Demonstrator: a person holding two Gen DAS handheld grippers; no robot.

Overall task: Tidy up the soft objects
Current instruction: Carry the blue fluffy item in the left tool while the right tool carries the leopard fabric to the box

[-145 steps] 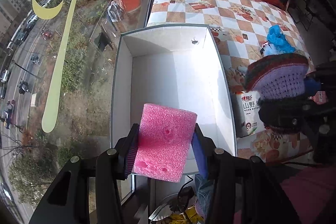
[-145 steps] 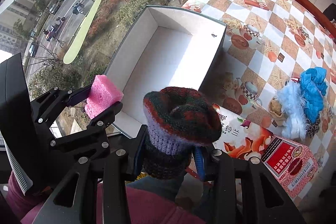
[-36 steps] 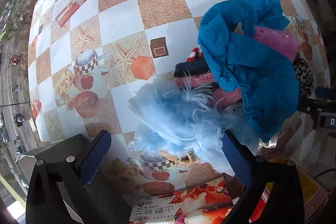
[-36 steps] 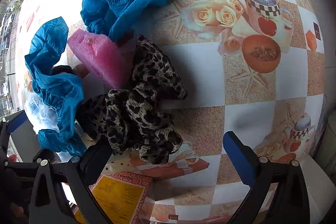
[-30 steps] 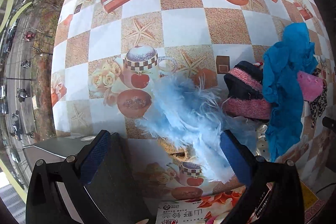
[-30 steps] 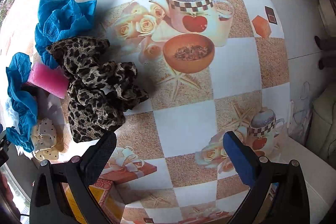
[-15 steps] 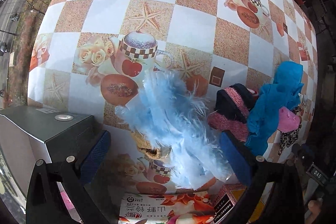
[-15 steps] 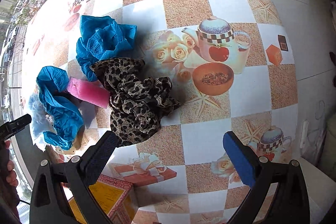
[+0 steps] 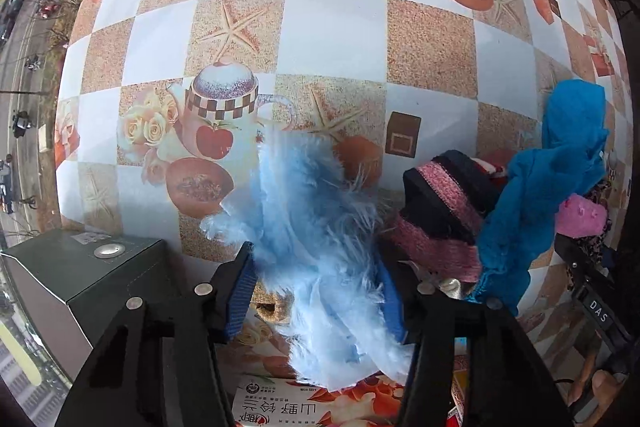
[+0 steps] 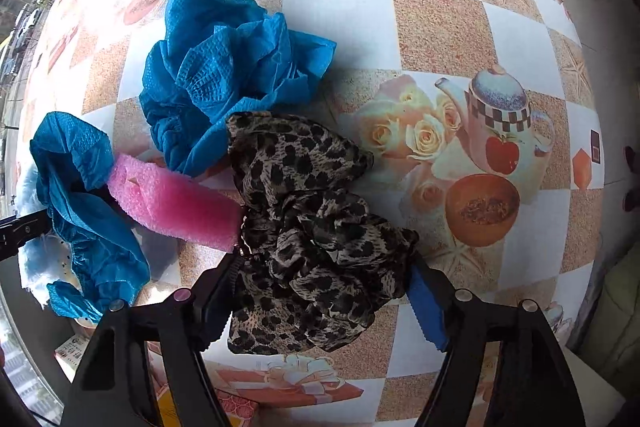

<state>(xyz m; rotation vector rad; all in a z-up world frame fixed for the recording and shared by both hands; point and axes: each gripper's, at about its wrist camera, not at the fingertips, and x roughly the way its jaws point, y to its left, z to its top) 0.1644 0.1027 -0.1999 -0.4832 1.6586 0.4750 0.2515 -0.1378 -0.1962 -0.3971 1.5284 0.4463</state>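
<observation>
- Leftmost in the left wrist view, a dark green box [image 9: 86, 273] sat at the table's edge, with the checkered tablecloth [image 9: 332, 27] spread beyond it.
- Next, the left gripper [image 9: 316, 297] pointed down over a fluffy light-blue feathery piece [image 9: 316, 227]; its jaws were closing, with the fluff between the blue pads [image 9: 242, 293] and brushing both, though how firmly they pressed could not be told.
- Right of the fluff lay a black-and-pink knitted piece [image 9: 440, 215], then a crumpled blue non-woven cover [image 9: 560, 179], then a pink sponge [image 9: 580, 217] near the frame's edge.
- Over in the right wrist view, a blue cover [image 10: 84, 203] lay far left, touching a pink sponge [image 10: 176, 203].
- Above the sponge sat a second crumpled blue cover [image 10: 228, 67], touching a leopard-print cloth [image 10: 312, 227].
- Further along, the right gripper [image 10: 320, 299] pointed down over that leopard cloth, jaws closing, the bunched fabric filling the gap between the pads [image 10: 426, 301].
- Rightmost, the tablecloth's teapot print [image 10: 500, 115] lay bare.
</observation>
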